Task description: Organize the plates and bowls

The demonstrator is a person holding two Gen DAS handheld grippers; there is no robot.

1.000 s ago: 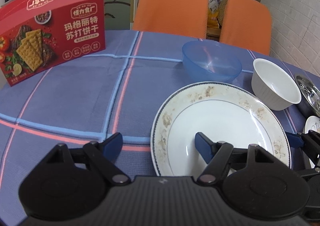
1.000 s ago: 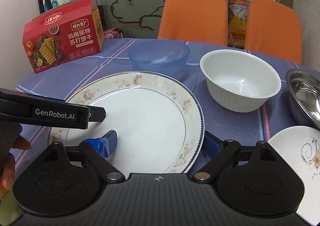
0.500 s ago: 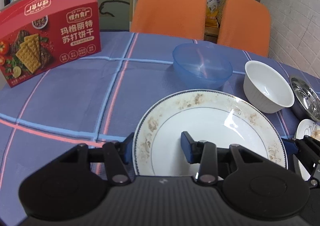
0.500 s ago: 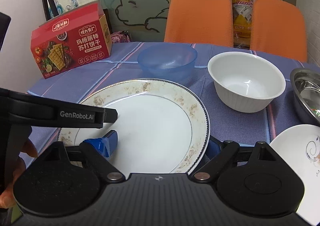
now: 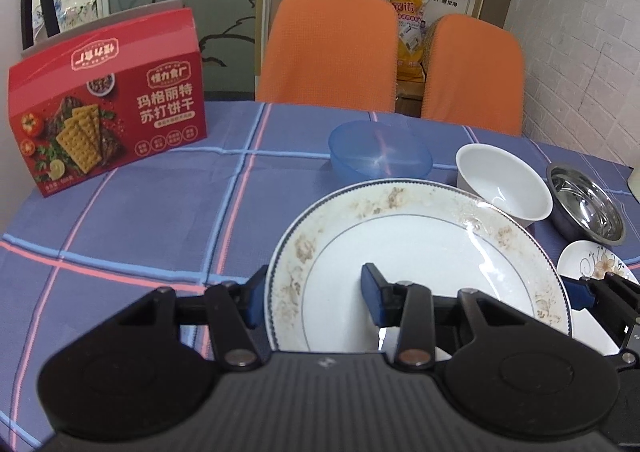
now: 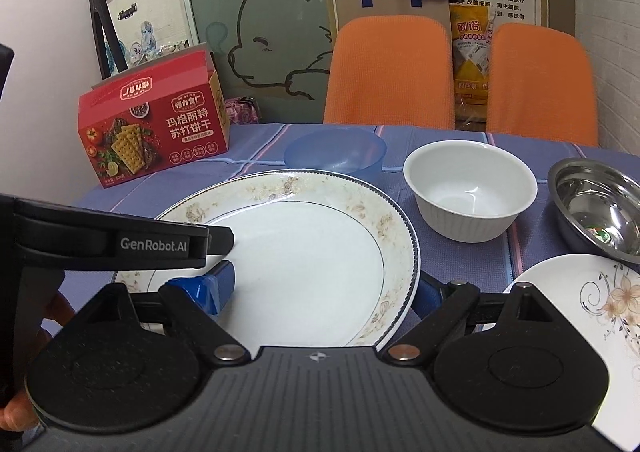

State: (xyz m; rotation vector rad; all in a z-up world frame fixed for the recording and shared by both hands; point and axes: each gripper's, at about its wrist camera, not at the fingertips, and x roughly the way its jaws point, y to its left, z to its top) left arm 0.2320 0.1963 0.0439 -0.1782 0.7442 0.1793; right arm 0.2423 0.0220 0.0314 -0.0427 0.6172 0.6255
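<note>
A large white plate with a floral rim (image 5: 420,252) (image 6: 304,252) is lifted above the blue checked tablecloth (image 5: 140,212). My left gripper (image 5: 312,298) is shut on the plate's left rim, one finger under and one on top. My right gripper (image 6: 324,288) straddles the plate's right rim, with one blue finger (image 6: 220,284) on top and the other under it. Behind stand a blue plastic bowl (image 5: 380,150) (image 6: 336,152), a white bowl (image 5: 504,180) (image 6: 468,188) and a steel bowl (image 5: 586,204) (image 6: 600,204). A small flowered plate (image 5: 592,264) (image 6: 580,300) lies at the right.
A red cracker box (image 5: 108,92) (image 6: 156,128) stands at the back left of the table. Two orange chairs (image 5: 328,48) (image 6: 392,68) stand behind the table. A white brick wall (image 5: 580,52) is at the right.
The left gripper closed from wide open onto the plate's left rim. The plate rose off the cloth and both grippers lifted with it.
</note>
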